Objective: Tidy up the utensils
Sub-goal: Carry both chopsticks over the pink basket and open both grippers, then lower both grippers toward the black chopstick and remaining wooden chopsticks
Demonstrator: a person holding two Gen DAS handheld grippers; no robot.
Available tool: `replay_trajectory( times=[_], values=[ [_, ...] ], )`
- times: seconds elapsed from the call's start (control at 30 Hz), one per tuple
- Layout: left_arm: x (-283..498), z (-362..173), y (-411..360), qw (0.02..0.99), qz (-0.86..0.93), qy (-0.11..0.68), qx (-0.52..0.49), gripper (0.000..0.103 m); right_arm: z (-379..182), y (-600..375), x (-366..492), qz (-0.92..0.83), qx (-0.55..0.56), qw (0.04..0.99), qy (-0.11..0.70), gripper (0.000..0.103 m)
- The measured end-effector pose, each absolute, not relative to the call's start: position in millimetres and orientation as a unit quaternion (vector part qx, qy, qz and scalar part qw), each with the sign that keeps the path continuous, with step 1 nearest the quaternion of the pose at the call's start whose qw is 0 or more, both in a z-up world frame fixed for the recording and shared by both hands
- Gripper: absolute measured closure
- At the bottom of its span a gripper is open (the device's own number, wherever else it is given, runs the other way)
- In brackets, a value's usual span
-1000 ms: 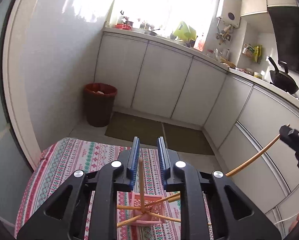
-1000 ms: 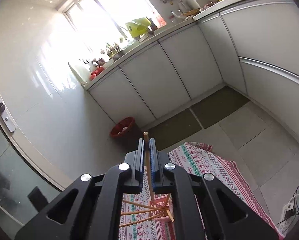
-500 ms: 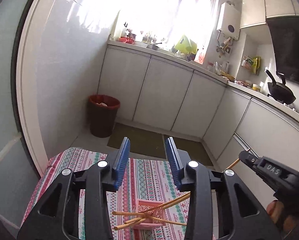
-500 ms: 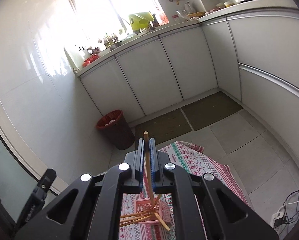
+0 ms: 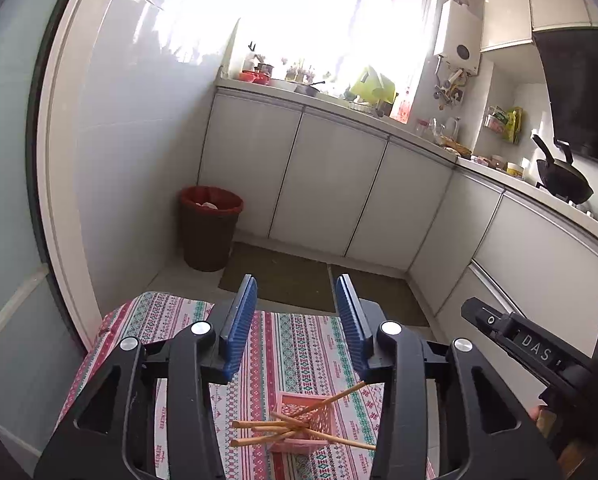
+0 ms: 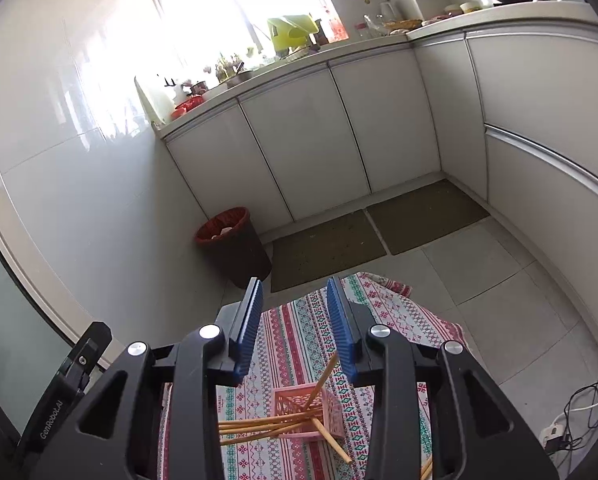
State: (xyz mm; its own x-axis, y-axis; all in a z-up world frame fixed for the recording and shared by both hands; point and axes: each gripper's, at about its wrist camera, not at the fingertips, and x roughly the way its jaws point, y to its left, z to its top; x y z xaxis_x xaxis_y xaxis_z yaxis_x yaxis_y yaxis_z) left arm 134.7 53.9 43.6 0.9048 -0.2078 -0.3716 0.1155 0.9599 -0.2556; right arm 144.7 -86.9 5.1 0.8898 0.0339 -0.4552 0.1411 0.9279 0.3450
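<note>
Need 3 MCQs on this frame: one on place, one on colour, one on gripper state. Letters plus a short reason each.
1. Where does the pink basket stand?
A. on the patterned cloth
B. on the kitchen counter
C. inside the bin
2. What colour is the liner of the bin?
A. blue
B. red
C. yellow
3. How are the two grippers?
A. both shut on chopsticks
B. only the left open
C. both open, holding nothing

Key: 1 A, cloth shows all round the basket. 2 B, red rim. 3 C, left gripper and right gripper have wide gaps; the chopsticks lie in the basket.
</note>
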Motion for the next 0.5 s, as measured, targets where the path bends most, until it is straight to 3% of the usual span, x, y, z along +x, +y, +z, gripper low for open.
replay_trajectory(
  times=[0.27, 0.33, 0.4, 0.5],
  values=[
    [121, 44, 43, 0.973, -0.079, 0.199, -0.087, 0.046, 6, -77, 126, -0.039, 0.153, 0.960, 0.230, 0.055],
    [117, 44, 43, 0.974, -0.076, 0.197, -0.082, 0.041, 5, -77, 120, -0.045, 0.147, 0.961, 0.230, 0.047],
    [111, 43, 43, 0.975, -0.068, 0.197, -0.075, 0.028, 4, -78, 113, -0.054, 0.139, 0.962, 0.228, 0.037],
    [103, 41, 42, 0.977, -0.060, 0.193, -0.068, 0.017, 0, -78, 103, -0.074, 0.119, 0.965, 0.222, 0.026]
  ],
)
